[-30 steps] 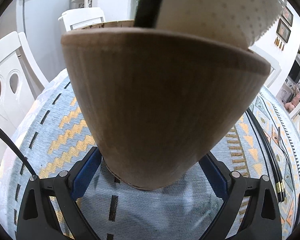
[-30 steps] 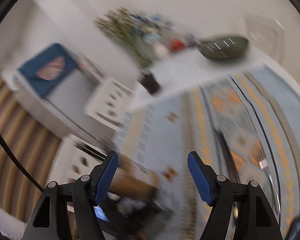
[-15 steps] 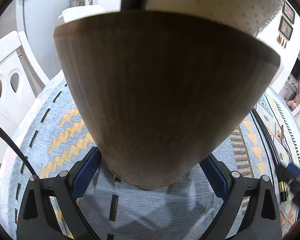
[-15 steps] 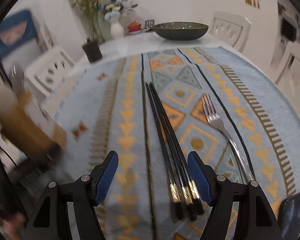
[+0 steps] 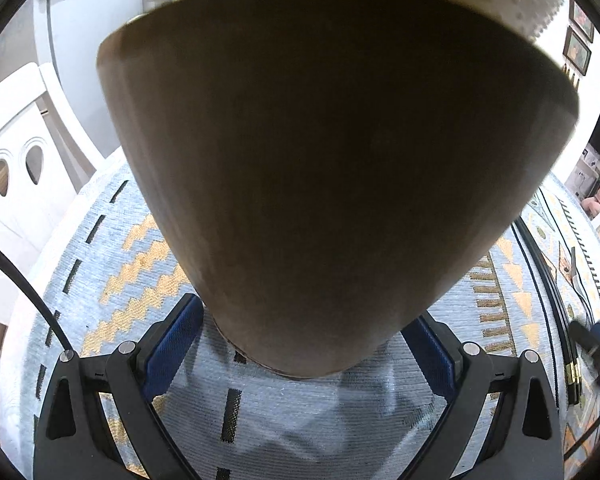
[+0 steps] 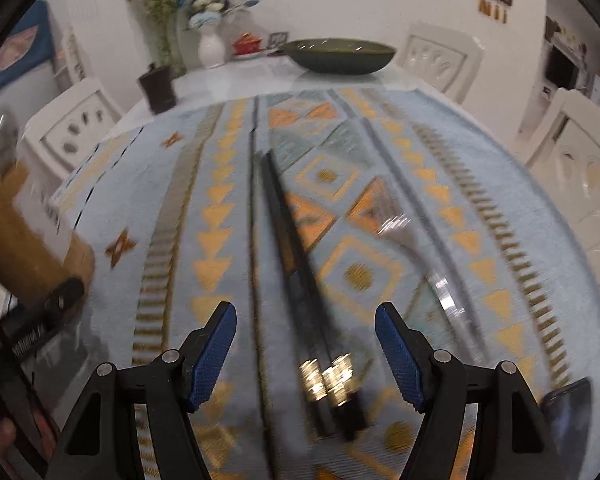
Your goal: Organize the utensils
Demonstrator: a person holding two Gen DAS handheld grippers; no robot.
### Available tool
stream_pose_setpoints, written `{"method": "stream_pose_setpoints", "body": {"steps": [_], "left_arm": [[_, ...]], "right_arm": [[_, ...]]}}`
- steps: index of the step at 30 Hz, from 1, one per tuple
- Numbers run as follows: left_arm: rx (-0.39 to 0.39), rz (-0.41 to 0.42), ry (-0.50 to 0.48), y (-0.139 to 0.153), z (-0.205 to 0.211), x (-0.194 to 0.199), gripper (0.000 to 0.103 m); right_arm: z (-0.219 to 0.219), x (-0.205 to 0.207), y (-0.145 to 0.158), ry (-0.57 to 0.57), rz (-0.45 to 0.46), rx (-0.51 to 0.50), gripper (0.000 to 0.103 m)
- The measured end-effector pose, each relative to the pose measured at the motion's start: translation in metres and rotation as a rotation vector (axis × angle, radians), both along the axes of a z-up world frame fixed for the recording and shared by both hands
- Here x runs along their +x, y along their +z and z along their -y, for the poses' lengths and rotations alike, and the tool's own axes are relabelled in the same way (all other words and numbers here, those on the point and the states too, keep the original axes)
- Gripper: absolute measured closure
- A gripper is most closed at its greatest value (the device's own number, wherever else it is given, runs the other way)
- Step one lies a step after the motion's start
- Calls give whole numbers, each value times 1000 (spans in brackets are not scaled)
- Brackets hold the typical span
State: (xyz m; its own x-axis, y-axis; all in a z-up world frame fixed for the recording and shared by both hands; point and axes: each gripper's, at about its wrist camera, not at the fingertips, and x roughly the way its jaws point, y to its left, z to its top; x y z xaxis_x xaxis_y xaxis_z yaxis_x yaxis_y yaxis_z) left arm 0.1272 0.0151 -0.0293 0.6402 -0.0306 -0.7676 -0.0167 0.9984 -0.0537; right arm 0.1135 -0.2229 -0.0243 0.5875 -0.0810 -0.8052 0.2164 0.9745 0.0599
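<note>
Chopsticks [image 6: 300, 264]: you are looking at a black bundle lying flat on the patterned cloth [image 6: 204, 184] of the worktop, long axis running away from you, gold-banded ends nearest your right tongs [image 6: 305, 354], tips pointing toward the dark bowl [image 6: 340, 56] at the far edge. Count is unclear through the blur; at least two sticks are showing. Fork [image 6: 416, 248]: one, lying just right of the chopsticks, its tines pointing to the far side. Wooden holder [image 5: 320, 184]: one, tall and upright; your left tongs [image 5: 300, 344] are clamping its base from both sides. Your right tongs are hanging open and empty, straddling the chopsticks' banded ends from above.
</note>
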Motion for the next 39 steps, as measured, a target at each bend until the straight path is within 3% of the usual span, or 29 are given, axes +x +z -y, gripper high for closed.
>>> {"method": "stream_pose_setpoints", "body": {"steps": [4,7,9,11,14,17,21,24,26,29,30,31,33,39], "left_arm": [[2,-1,1,-2,3,0,6],[13,1,1,-4,6,0,6],[17,1,2,-5,7,-1,6],[20,1,2,-5,8,-1,6],[25,1,3,-5,10,-1,5],[34,1,4,-5,12,-2,5],[55,-1,5,-7,16,-1,5],[54,-6,5,-11,18,1,5],[54,-7,5,-11,18,1,5],[42,-17,3,-14,18,4,5],[42,-18,3,-14,19,5,5],[43,-18,3,-15,19,6,5],[44,-17,3,-15,19,6,5],[42,-17,2,-14,18,6,5]], "right_arm": [[24,8,22,-11,3,51,33],[50,28,23,-42,-61,81,38],[70,45,14,-69,-144,119,54],[82,58,3,-72,-222,147,55],[81,73,-17,-33,-364,112,53],[62,80,-16,33,-369,-22,59],[57,80,-13,19,-359,6,80],[57,73,-13,7,-332,15,81],[60,68,-12,0,-316,42,81],[84,59,-10,-32,-276,203,81],[90,57,-10,-49,-273,243,85],[95,53,-10,-69,-268,275,99],[101,45,-6,-87,-243,326,101],[88,25,3,-97,-218,321,101]]}}
